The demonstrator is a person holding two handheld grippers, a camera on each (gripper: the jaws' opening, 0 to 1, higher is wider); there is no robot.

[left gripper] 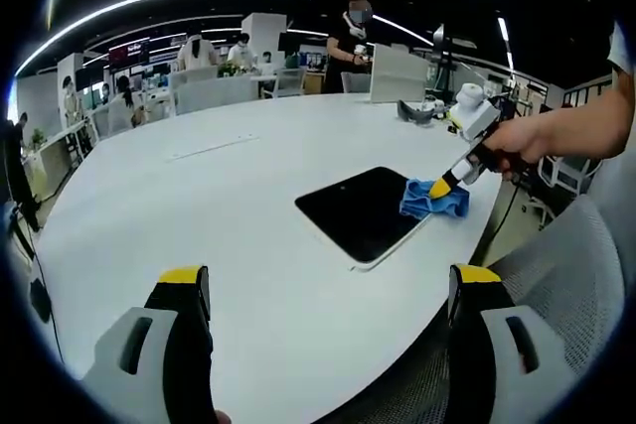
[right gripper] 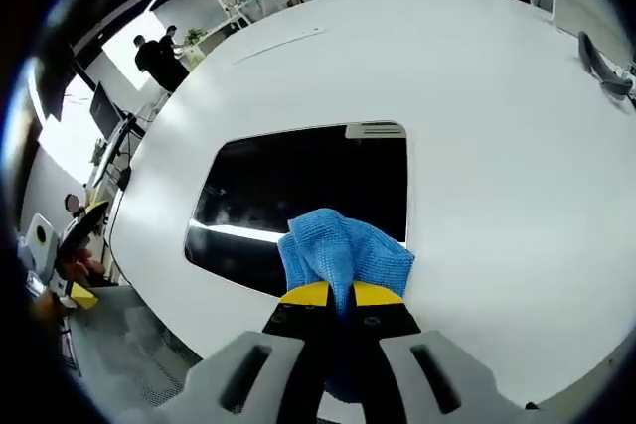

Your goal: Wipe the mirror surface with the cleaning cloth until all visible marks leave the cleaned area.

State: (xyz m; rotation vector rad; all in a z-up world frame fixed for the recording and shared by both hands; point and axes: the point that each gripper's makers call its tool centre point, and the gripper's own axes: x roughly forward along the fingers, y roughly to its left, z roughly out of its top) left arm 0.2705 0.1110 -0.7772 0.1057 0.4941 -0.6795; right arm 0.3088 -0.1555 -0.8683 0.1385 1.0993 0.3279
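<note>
A dark rectangular mirror [left gripper: 363, 211] [right gripper: 298, 196] lies flat on the white table [left gripper: 199, 215] near its edge. A blue cleaning cloth [left gripper: 435, 200] [right gripper: 343, 250] rests on the mirror's near corner. My right gripper [right gripper: 340, 295] [left gripper: 442, 187] is shut on the cloth and presses it against the glass, with a hand holding the gripper in the left gripper view. My left gripper [left gripper: 328, 290] hovers over the table short of the mirror, jaws wide apart, nothing between them.
A grey mesh chair [left gripper: 566, 275] stands at the table's edge beside the mirror. Dark goggles-like gear [left gripper: 415, 112] [right gripper: 604, 65] and small items lie at the far side. Several people and desks fill the office behind.
</note>
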